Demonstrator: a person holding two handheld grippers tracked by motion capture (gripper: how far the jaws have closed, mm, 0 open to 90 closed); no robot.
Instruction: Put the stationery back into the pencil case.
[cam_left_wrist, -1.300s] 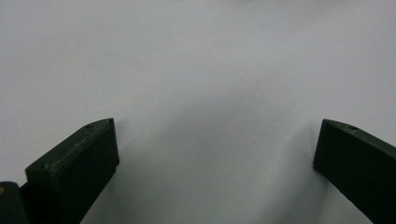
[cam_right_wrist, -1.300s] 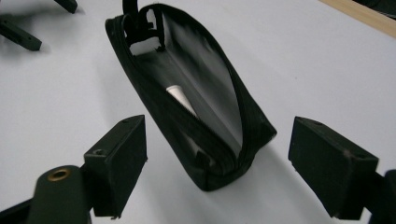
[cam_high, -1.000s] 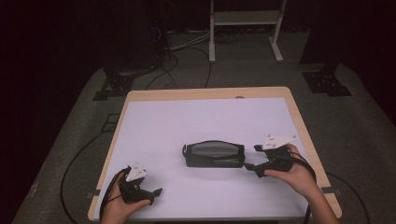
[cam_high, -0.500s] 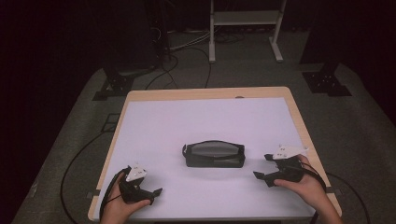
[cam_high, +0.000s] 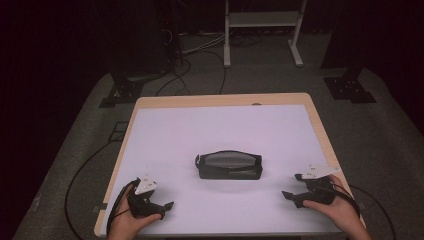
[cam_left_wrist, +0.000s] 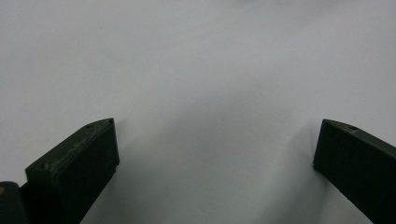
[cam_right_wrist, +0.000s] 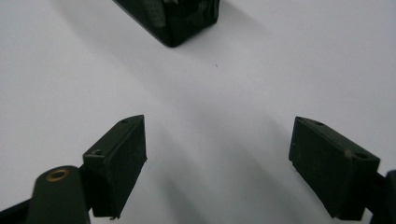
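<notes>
black pouch (cam_high: 229, 165) mid-table, cropped in right gripper view; left tongs (cam_high: 162, 206) and right tongs (cam_high: 295, 189) both released

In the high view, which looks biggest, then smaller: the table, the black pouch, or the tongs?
1. Table, by far.
2. Black pouch.
3. Left tongs and right tongs: they look alike, so no ranking between them.

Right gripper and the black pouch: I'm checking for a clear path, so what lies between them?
Nothing: the high view shows bare white tabletop between the right gripper and the black pouch.
</notes>
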